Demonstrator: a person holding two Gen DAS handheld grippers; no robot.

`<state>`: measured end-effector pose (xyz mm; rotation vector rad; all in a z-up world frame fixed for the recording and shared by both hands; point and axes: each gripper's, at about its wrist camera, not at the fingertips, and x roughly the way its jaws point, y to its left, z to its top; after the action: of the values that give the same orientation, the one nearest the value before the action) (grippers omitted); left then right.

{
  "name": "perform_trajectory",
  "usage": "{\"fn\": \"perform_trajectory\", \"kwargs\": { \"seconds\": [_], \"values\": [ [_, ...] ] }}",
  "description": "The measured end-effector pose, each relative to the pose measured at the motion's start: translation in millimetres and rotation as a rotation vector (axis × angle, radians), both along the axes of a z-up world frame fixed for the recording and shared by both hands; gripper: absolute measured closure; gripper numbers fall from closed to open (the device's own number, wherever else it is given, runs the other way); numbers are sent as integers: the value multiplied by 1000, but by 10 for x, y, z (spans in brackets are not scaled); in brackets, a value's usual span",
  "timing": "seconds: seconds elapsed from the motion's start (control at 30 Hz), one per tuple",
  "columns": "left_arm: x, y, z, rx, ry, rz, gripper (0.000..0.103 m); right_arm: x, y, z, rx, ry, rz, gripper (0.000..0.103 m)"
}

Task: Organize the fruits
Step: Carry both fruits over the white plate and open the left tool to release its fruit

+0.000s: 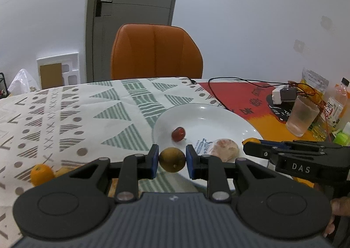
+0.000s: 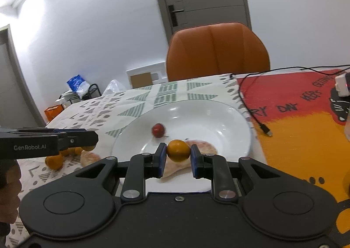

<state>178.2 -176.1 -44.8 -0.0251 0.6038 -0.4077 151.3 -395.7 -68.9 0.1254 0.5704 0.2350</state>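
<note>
Two views. Left wrist: left gripper (image 1: 172,160) clamped on a brownish fruit (image 1: 172,159), held over the near rim of a white plate (image 1: 227,116); red fruit (image 1: 178,134) and pale peeled piece (image 1: 225,149) on plate; orange (image 1: 41,174) on surface at left. Right wrist: right gripper (image 2: 178,151) clamped on an orange-yellow fruit (image 2: 178,150), held over plate (image 2: 231,123); red fruit (image 2: 158,130) beyond.

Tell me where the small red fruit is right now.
The small red fruit lies inside the white plate, left of the peeled citrus.
</note>
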Motion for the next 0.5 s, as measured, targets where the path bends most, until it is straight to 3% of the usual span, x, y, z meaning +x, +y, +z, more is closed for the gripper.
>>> {"fn": "perform_trajectory", "kwargs": {
  "seconds": [0.5],
  "values": [
    [274,-285,-29,13,-1,-35,78,170,-257,-15,-1,-7,-62,81]
  ]
}}
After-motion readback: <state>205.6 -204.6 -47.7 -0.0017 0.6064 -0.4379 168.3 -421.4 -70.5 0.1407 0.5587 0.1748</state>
